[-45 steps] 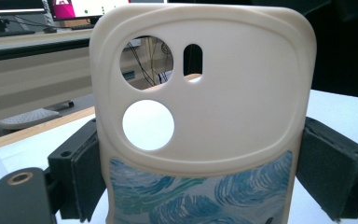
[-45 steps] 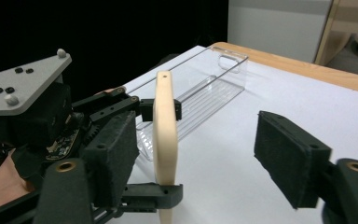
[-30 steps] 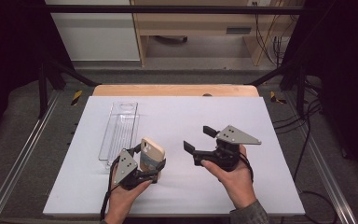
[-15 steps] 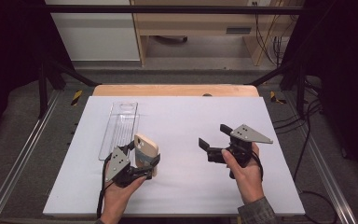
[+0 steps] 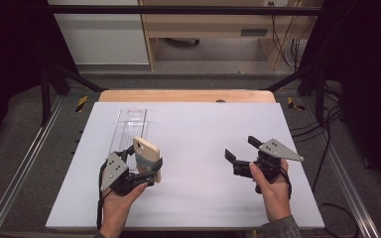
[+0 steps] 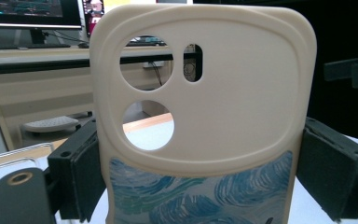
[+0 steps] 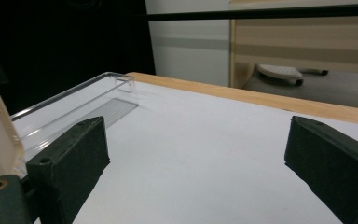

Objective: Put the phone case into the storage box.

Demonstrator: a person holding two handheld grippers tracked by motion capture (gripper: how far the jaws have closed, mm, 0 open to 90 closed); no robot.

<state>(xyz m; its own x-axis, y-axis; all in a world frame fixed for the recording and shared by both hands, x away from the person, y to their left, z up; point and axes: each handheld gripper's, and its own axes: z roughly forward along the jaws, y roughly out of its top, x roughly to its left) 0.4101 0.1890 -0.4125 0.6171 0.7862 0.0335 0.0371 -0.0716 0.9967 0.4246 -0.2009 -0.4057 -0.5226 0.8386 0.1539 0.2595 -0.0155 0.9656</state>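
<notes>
on the white counter (image 5: 193, 148), toward its left half, the left tongs (image 5: 146, 168) grip a cream phone case (image 5: 146, 153) by its two long edges, lifted off the surface. no brand, label or writing can be read on the case; its lower part carries a print of blue and green swirling brush strokes, and its upper part is plain cream with two round cutouts and a narrow slot. in the left gripper view the case (image 6: 205, 107) stands upright between the black pads (image 6: 81, 175), its long axis running up and away from the tongs, camera cutouts at the far end. in the high view that far end tips toward the back of the counter. just behind it lies a clear plastic tray (image 5: 129, 130), long axis running front to back, flat on the counter. the right tongs (image 5: 240, 151) are well apart, over the counter's right half, jaws spread wide with nothing between them, having just been opening; they point left toward the case.
</notes>
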